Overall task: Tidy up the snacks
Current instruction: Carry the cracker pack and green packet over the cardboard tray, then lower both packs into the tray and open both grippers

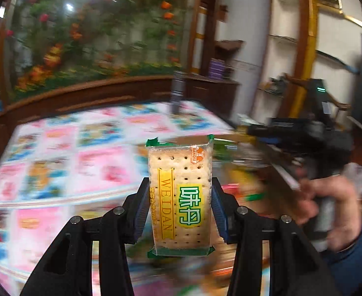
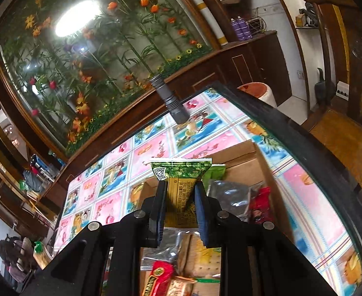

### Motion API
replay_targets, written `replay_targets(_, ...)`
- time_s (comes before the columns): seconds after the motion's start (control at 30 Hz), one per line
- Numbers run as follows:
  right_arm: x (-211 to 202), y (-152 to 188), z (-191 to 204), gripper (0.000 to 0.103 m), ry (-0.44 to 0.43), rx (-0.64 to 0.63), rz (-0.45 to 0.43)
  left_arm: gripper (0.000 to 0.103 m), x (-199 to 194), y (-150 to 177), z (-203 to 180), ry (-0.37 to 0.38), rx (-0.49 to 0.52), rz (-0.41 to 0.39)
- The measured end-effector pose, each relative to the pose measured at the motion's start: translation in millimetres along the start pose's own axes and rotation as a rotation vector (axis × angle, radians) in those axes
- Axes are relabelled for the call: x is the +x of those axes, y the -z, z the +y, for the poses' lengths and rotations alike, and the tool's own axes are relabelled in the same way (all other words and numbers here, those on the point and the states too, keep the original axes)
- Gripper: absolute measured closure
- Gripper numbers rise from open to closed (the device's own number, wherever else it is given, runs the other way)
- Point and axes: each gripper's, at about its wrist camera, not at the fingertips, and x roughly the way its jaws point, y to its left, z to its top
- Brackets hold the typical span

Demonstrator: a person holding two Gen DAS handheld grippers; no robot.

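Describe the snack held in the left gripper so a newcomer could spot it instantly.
Above the table's pink-and-blue patterned cloth, the left gripper holds it upright between its jaws. It is a clear cracker packet with green crimped ends, showing pale dotted crackers, a yellow WEIDAN band and a green-lettered label.

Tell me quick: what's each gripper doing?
Left gripper: shut on clear cracker packet with green ends.
Right gripper: shut on green-and-gold snack packet.
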Motion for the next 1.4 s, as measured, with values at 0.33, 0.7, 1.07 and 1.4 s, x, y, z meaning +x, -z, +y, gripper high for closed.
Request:
replay_targets(0.33,14,-1,-3,0.08,0.001,-0.036,0.063,0.058,60,23,-51,0.087,0.021,0.139)
replay_targets(0.7,33,15,12,0.08,0.051,-0.125,0.147,0.058,62,35,-52,0.08,0.045,0.144)
replay_targets(1.07,39,24,25,0.079,0.07,-0.208,0.162,0.058,60,40,-59,0.062,0.077,0.132)
replay_targets(1.4,38,22,23,0.078,0.072,-0.2,0.158,0.058,60,42,-62,0.045,0.099,0.122)
